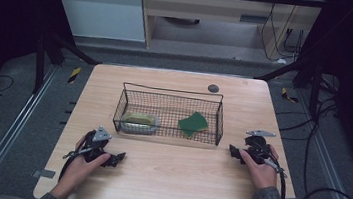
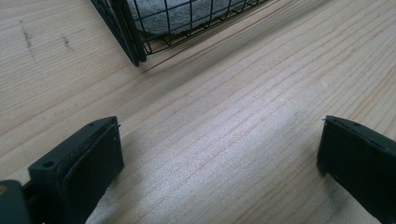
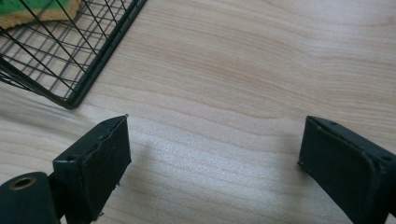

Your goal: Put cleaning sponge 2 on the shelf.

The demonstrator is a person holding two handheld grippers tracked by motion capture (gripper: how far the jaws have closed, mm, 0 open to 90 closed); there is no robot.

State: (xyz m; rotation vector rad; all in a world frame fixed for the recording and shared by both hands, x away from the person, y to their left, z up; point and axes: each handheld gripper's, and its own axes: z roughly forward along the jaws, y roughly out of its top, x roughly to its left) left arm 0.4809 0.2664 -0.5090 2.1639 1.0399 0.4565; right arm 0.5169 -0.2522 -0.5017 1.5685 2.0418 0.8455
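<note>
left gripper (image 1: 116,159): lower left of frame, jaws spread wide, nothing held, bare table (image 1: 171,174) between them | right gripper (image 1: 233,151): right of centre, released, empty | basket (image 1: 168,131): one, centre | sponge (image 1: 193,123): one, in basket's right half | grey dish (image 1: 139,122): one, in its left half

- Table (image 1: 165,179) evenly lit from overhead; surroundings fall dim, near black at both sides.
- High view soft, slightly grainy.
- Gripper views: pale sheen on wood grain, soft shadows beside jaws, basket (image 3: 70,70) slightly blurred.
</note>
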